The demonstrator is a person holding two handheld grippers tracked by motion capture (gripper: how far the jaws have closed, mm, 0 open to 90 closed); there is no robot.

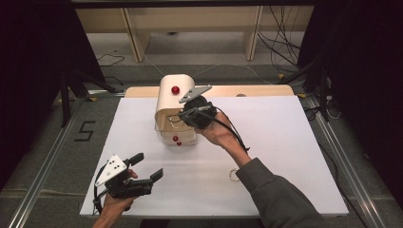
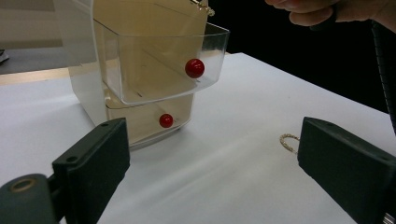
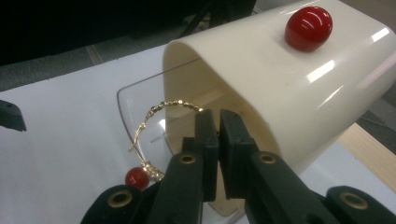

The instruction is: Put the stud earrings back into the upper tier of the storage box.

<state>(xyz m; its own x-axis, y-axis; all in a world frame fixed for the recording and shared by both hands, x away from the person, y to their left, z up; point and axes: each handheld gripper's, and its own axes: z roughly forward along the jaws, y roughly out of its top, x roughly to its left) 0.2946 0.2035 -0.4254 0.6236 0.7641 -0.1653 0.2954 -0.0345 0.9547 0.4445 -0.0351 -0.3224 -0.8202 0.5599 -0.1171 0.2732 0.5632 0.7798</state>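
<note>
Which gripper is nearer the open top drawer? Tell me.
Right. The right gripper holds a gold bracelet directly over the top drawer. The left gripper sits open near the table's front edge, well away.

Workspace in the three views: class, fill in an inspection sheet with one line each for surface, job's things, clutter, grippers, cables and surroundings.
Surface: white board on a wooden table, bare across most of it.
Job's things: cream drawer box with red knobs, top clear drawer pulled out; gold chain pinched over that drawer; a second gold ring lies on the board.
Clutter: nothing seen.
Grippers: right gripper with jaws shut on the chain; left gripper with jaws open, holding nothing, near the board's front left corner.
Cables: a black cable trails from the right gripper; loose wires on the floor behind.
Surroundings: grey floor, metal rails, dark curtains.
</note>
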